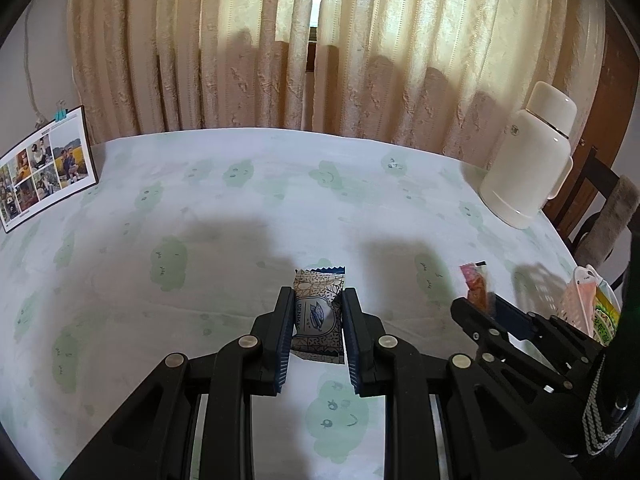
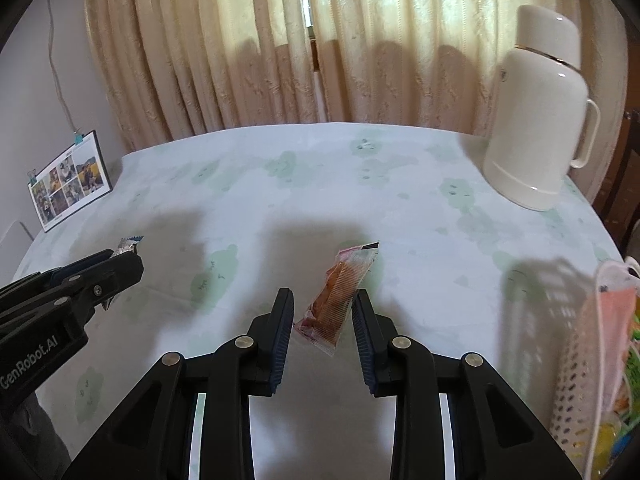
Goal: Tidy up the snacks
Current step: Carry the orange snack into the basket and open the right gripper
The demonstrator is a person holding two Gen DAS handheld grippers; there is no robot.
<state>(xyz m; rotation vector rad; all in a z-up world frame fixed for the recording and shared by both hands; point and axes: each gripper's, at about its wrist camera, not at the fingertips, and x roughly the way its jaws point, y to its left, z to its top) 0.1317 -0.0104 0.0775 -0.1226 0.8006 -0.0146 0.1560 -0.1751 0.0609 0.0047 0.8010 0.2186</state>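
My left gripper (image 1: 316,300) is shut on a patterned beige and blue snack packet (image 1: 318,312), held between its fingers above the table. It also shows at the left of the right wrist view (image 2: 128,258). My right gripper (image 2: 322,300) is open around a long orange and pink snack packet (image 2: 338,300); the packet touches the right finger, with a gap at the left finger. This packet also shows in the left wrist view (image 1: 476,284). A pink perforated basket (image 2: 580,360) holding snacks stands at the right edge.
A white thermos jug (image 2: 536,120) stands at the back right of the table (image 2: 320,184), which has a green cloud-print cloth. A photo calendar (image 2: 70,180) stands at the back left. Curtains hang behind. A chair (image 1: 600,200) is at the far right.
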